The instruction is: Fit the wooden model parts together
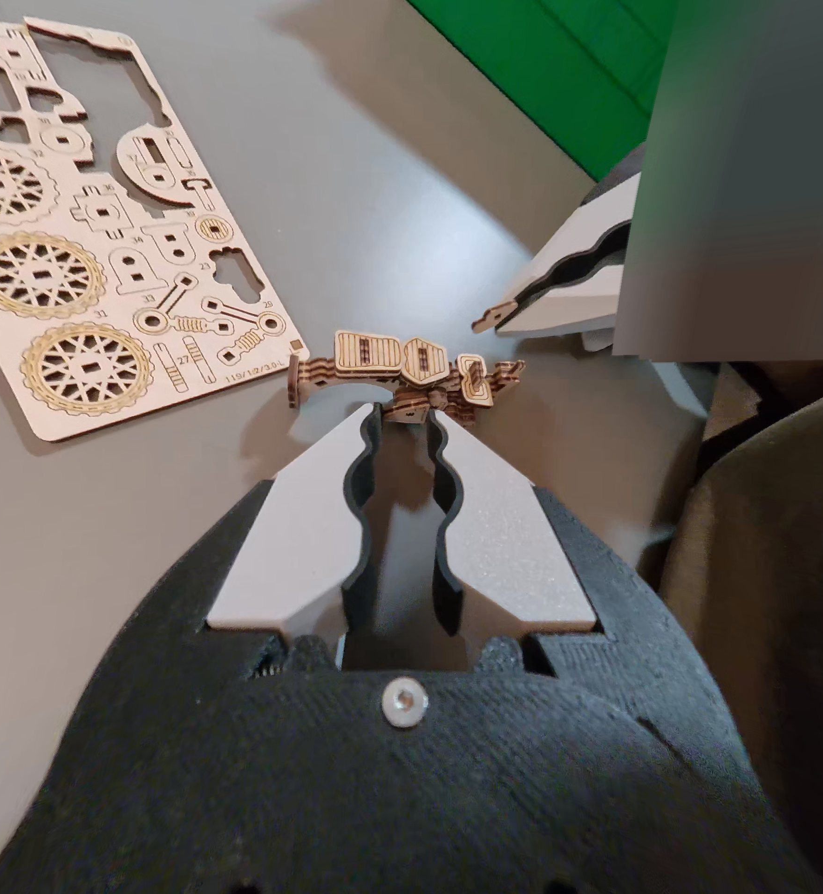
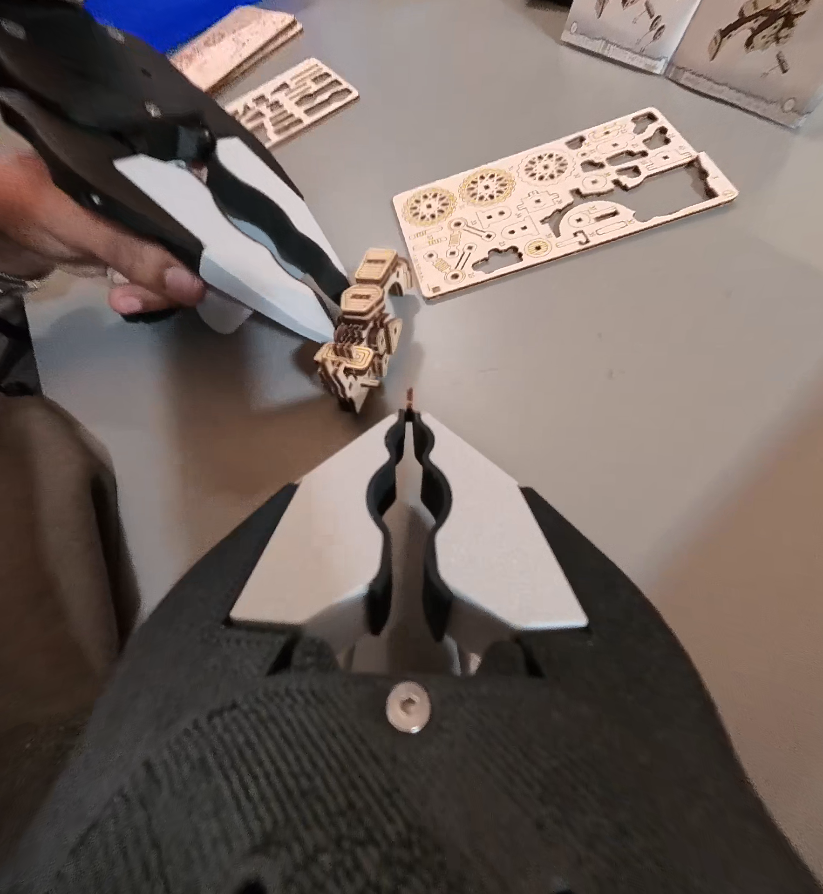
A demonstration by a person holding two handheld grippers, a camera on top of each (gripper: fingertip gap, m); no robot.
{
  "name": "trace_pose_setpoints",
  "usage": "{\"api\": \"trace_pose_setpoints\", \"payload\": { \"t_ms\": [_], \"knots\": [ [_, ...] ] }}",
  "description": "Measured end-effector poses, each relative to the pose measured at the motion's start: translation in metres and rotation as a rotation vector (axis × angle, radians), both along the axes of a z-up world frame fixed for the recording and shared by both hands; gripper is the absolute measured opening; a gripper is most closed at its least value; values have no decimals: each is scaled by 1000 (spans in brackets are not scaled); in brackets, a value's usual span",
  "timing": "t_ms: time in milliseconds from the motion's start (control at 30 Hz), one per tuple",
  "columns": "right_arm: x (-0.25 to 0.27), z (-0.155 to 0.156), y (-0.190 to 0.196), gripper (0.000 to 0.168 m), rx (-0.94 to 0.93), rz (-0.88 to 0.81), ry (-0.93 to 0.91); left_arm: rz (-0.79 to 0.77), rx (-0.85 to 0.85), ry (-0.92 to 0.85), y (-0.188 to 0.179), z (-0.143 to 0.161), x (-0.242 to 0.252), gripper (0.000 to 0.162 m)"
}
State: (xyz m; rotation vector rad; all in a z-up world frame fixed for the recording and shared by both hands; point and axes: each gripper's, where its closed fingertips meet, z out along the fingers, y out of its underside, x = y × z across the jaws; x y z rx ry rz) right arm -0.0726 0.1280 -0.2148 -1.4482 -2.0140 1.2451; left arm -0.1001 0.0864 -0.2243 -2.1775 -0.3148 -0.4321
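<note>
A partly built wooden model (image 1: 399,372) of layered laser-cut pieces is held just over the grey table. My left gripper (image 1: 402,411) is shut on its lower middle part. It also shows in the right wrist view (image 2: 356,334), with the left gripper (image 2: 336,309) clamped on it. My right gripper (image 2: 408,411) is shut on a small flat wooden part (image 2: 409,397), seen edge-on. In the left wrist view that part (image 1: 494,317) sticks out of the right gripper's tips (image 1: 508,317), to the upper right of the model and apart from it.
A laser-cut parts sheet (image 1: 109,242) with wheels and several empty cut-outs lies left of the model, also seen in the right wrist view (image 2: 559,208). More sheets (image 2: 293,96) and instruction pages (image 2: 690,43) lie at the far side. A hand (image 2: 85,242) holds the left gripper.
</note>
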Motion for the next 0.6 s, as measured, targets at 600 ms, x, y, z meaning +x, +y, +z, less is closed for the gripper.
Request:
{"api": "trace_pose_setpoints", "payload": {
  "t_ms": [600],
  "knots": [
    [-5, -17, -28, 1, 241, 93, 11, -42, 5, -111, -8, 0, 4, 17]
  ]
}}
